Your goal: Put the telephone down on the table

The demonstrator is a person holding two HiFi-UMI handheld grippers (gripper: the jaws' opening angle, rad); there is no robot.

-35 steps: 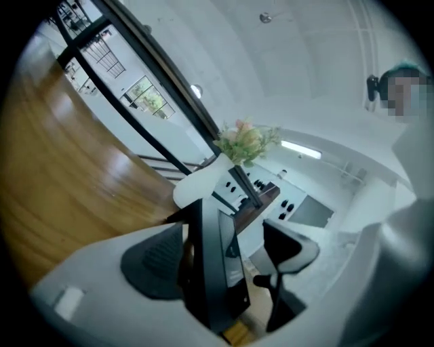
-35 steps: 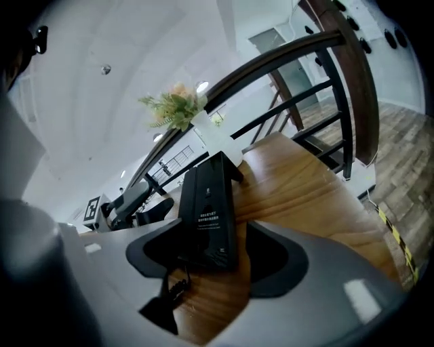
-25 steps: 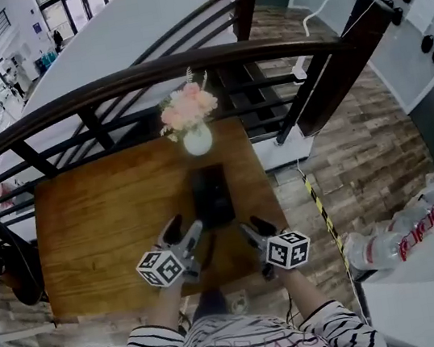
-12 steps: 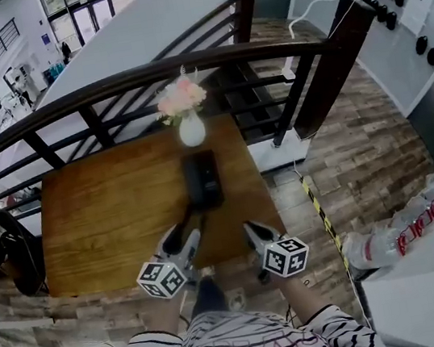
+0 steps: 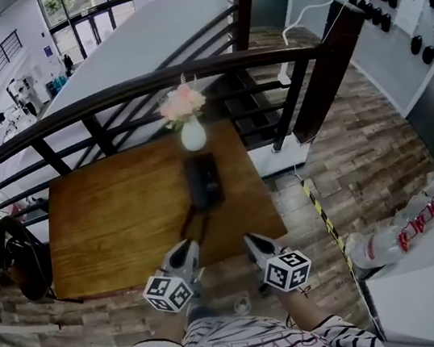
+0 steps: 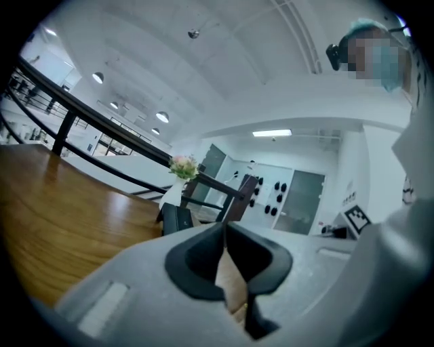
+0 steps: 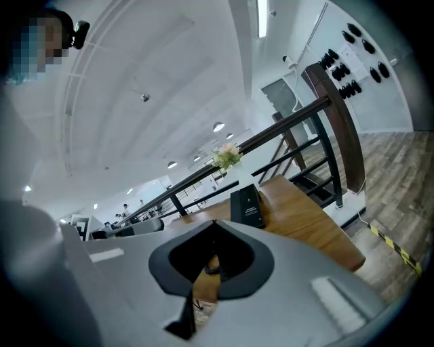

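Moved since earlier: both grippers have drawn back from the telephone (image 5: 204, 182), past the near edge of the table (image 5: 110, 218), toward the person.
Telephone: lies flat on the table, just in front of the vase (image 5: 193, 137), well in from the edges, and neither gripper touches it.
Left gripper (image 5: 185, 253): jaws closing, tips all but together, nothing between them.
Right gripper (image 5: 253, 244): jaws clenched and empty.
Task state: set-down looks complete, with only the retreat left.
Risk, cord (image 5: 193, 223): it trails from the telephone toward the near edge, close to the left gripper. A sideways swing there could snag it and drag the telephone.
Risk, vase: it stands just beside the telephone's far end. If the cord is tugged or the telephone pushed forward, it may be knocked and tip.
Risk, low: the telephone sliding off by itself seems unlikely, since it lies flat on level wood.
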